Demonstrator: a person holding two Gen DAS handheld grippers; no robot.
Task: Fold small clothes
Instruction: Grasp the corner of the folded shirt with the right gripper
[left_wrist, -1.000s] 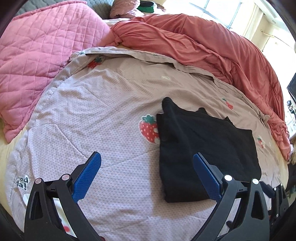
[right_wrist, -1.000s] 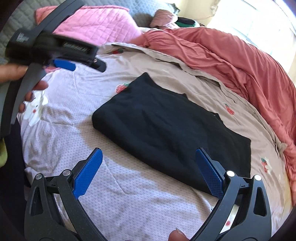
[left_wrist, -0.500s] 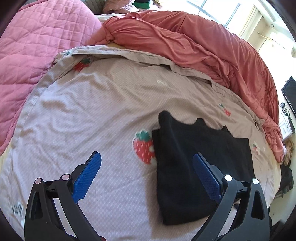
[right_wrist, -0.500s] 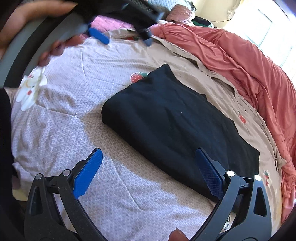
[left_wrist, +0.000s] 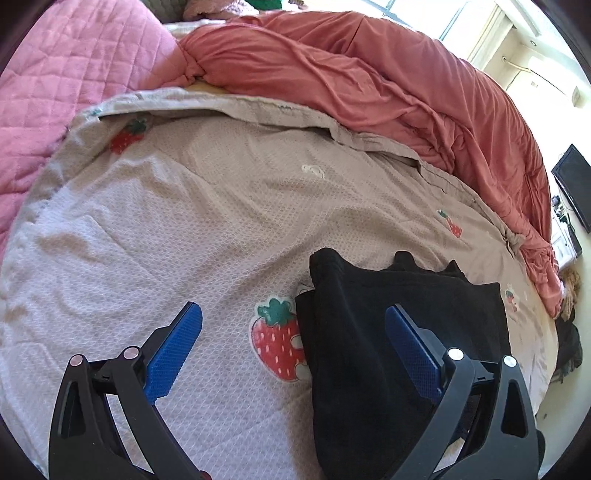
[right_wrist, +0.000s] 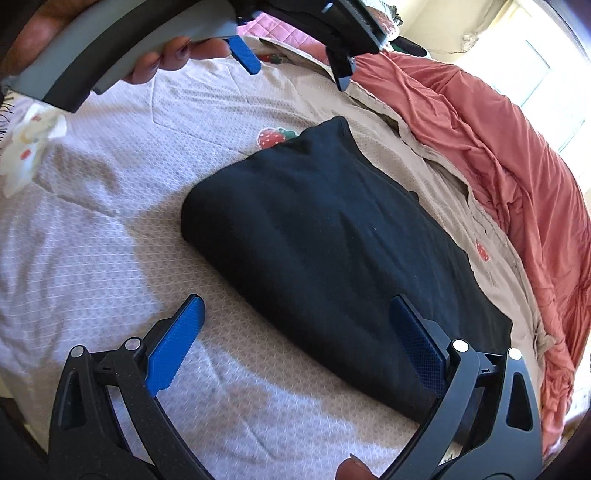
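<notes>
Holding both grippers spread, left gripper (left_wrist: 293, 332) and right gripper (right_wrist: 295, 328), I hovered over the folded black garment (right_wrist: 332, 251).

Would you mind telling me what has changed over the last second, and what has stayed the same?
The left gripper, seen from the right wrist camera, rose from low at the left to the top of the view. The left camera now sees more of the strawberry-print blanket and less of the pink quilt. Nothing was grasped or released. The folded black garment lies unmoved; the right gripper and the left one keep their jaws open.
</notes>
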